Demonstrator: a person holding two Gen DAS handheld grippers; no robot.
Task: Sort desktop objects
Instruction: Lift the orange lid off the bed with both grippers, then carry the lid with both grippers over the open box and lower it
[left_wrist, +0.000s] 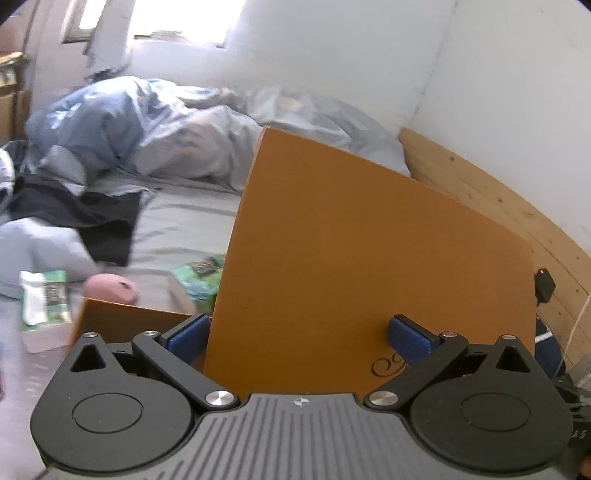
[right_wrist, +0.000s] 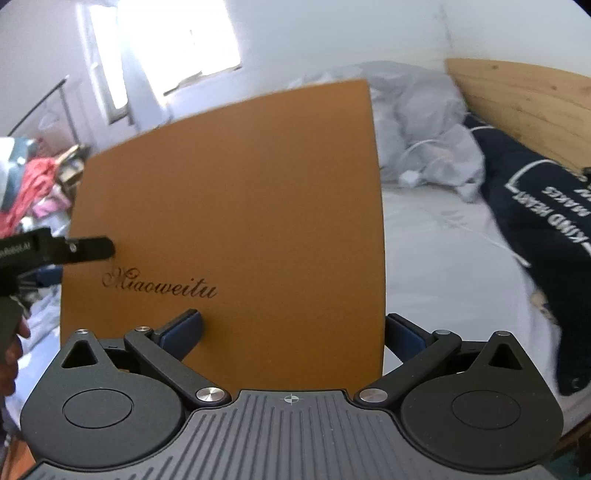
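Right wrist view: script lettering "Miaoweitu" is printed on an orange lid (right_wrist: 229, 206) that fills the middle of the frame, held up above the bed (right_wrist: 443, 258). The right gripper (right_wrist: 291, 332) is spread wide, its fingers (right_wrist: 184, 332) straddling the lid's lower right part; the right finger sits behind the lid's edge, so whether anything is actually gripped cannot be told. The left gripper's black finger tip (right_wrist: 92, 248) is seen touching the lid's left edge; its side label is cut off and unreadable. A dark pillow (right_wrist: 546, 221) carries white text, partly legible as "KIND HEART MAKES", the rest cut off. In the left wrist view the lid (left_wrist: 369, 258) stands tilted between the wide-open fingers of the left gripper (left_wrist: 299, 334), one pad (left_wrist: 410, 336) lying over the lid's face and hiding most of the script; a firm hold cannot be confirmed. An orange box (left_wrist: 125, 321) is partly hidden below. A pink mouse (left_wrist: 110, 290) and green packs (left_wrist: 48, 299) lie blurred on the bed; their print is unreadable.
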